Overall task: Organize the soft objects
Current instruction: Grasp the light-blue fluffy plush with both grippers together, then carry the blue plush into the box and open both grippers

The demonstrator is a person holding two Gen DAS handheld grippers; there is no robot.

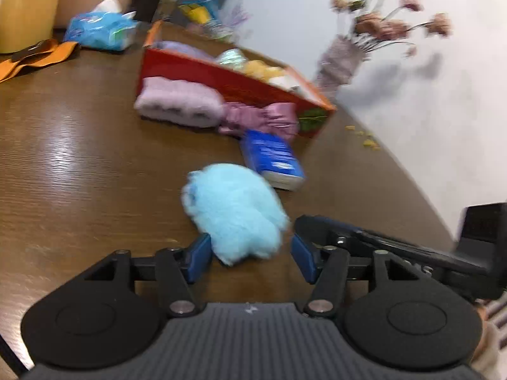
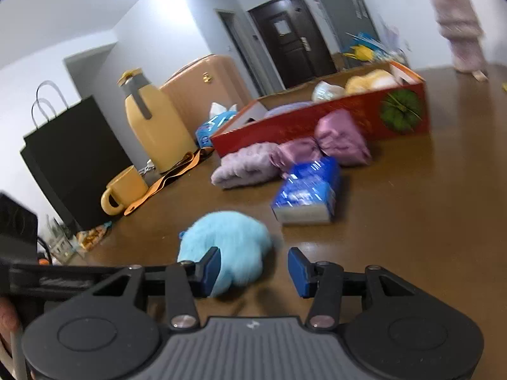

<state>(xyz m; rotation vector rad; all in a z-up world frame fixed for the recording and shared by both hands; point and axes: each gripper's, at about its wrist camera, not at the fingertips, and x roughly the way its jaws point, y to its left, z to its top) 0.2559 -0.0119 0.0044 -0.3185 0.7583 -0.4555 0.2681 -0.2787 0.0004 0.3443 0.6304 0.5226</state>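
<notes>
- Left tongs (image 1: 250, 258): we see the jaws apart, near end of the fluffy blue pompom (image 1: 233, 210) sitting between the blue pads (image 1: 200, 258). Left pad is at the fur's edge; the right one stands clear of it. No squeeze visible, so we read them as not gripping.
- Right tongs (image 2: 253, 270): jaws apart too. Same pompom (image 2: 228, 247) lies just ahead, overlapping the left pad (image 2: 211, 270); right pad is clear. We can't tell contact there, nothing held.
- Pompom rests on the brown worktop (image 1: 79, 174).
- Beyond the pompom, ahead-right of both tongs: blue tissue pack (image 2: 305, 193), lying flat.
- Further ahead: folded lilac towel (image 2: 245, 164) and pink satin bundle (image 2: 340, 137), both against the near wall of the red box (image 2: 355, 117).
- Box already holds several soft items, blurred.
- Far left of right tongs: yellow mug (image 2: 125, 190), yellow jug (image 2: 152, 123), black bag (image 2: 73, 158).
</notes>
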